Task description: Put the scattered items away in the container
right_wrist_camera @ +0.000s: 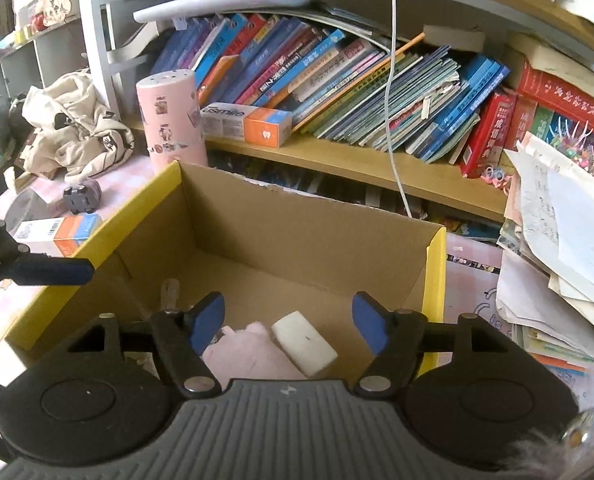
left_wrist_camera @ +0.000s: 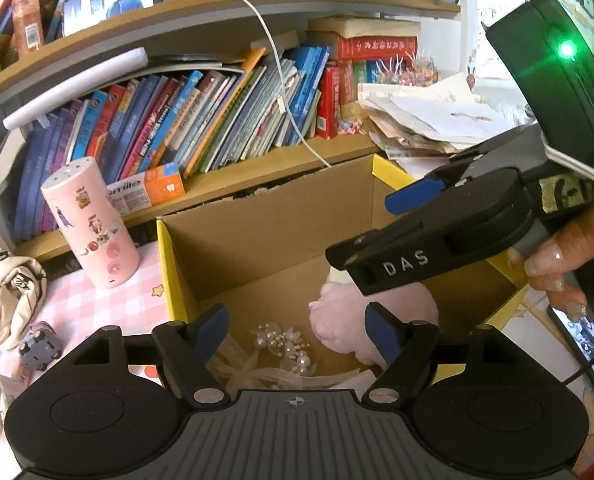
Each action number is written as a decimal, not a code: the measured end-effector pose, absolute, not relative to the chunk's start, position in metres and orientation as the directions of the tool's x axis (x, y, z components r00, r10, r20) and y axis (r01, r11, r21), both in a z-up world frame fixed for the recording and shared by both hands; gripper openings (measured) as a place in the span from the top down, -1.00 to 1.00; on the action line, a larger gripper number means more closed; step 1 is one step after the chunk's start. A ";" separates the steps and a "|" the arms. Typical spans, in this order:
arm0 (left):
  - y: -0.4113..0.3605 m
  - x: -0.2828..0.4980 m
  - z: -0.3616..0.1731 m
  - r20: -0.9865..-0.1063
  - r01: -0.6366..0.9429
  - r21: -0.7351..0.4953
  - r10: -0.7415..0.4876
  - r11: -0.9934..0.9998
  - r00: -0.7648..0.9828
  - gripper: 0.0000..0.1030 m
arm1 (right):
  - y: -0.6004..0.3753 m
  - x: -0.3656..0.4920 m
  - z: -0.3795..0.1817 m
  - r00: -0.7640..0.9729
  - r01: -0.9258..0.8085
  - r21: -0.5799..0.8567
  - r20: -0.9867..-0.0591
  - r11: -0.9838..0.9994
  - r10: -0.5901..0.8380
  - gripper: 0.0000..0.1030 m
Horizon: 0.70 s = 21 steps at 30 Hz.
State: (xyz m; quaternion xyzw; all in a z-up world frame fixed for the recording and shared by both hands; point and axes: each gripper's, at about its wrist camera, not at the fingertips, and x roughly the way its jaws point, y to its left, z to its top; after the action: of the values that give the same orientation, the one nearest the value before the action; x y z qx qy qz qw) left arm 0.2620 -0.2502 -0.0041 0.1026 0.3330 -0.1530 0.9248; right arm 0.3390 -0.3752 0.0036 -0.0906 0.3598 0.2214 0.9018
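An open cardboard box with yellow rims [left_wrist_camera: 165, 264] [right_wrist_camera: 437, 280] stands on the pink checked desk. Inside lie a pink plush item [left_wrist_camera: 337, 320] [right_wrist_camera: 253, 352], a white block [right_wrist_camera: 303, 342] and a pearl and ribbon hair piece [left_wrist_camera: 285, 348]. My left gripper [left_wrist_camera: 297, 332] is open and empty above the box's near side. My right gripper [right_wrist_camera: 289, 320] is open and empty over the box's inside; in the left wrist view it [left_wrist_camera: 361, 236] reaches in from the right. A small purple toy car [left_wrist_camera: 41, 346] [right_wrist_camera: 81, 196] and an orange and white carton [right_wrist_camera: 57, 234] lie on the desk left of the box.
A pink sticker-covered cylinder [left_wrist_camera: 91, 224] [right_wrist_camera: 173, 120] stands behind the box's left corner. A crumpled cream cloth [left_wrist_camera: 9, 296] [right_wrist_camera: 73, 128] lies at left. Shelves of books [left_wrist_camera: 217, 116] run behind. A paper stack [right_wrist_camera: 561, 248] is at right. A phone [left_wrist_camera: 585, 352] lies right of the box.
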 end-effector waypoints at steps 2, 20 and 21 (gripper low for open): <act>-0.250 0.258 -0.002 -0.639 0.350 0.087 -0.217 0.933 0.738 -0.50 | -0.375 0.332 0.006 0.650 -0.465 -0.011 -0.683 0.885 0.333 -0.41; -0.223 0.206 0.014 -0.571 0.359 0.036 -0.276 0.933 0.773 -0.51 | -0.382 0.254 0.036 0.763 -0.345 -0.040 -0.593 0.938 0.256 -0.55; -0.220 0.203 0.015 -0.568 0.357 0.028 -0.279 0.934 0.774 -0.51 | -0.382 0.249 0.036 0.772 -0.334 -0.049 -0.588 0.941 0.243 -0.56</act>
State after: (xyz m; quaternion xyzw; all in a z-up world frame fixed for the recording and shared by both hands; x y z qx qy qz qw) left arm 0.2035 -0.2204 0.0153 0.0672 0.2900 -0.1695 0.9395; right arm 0.2489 -0.3819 0.0361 -0.0754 0.3008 0.1540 0.9382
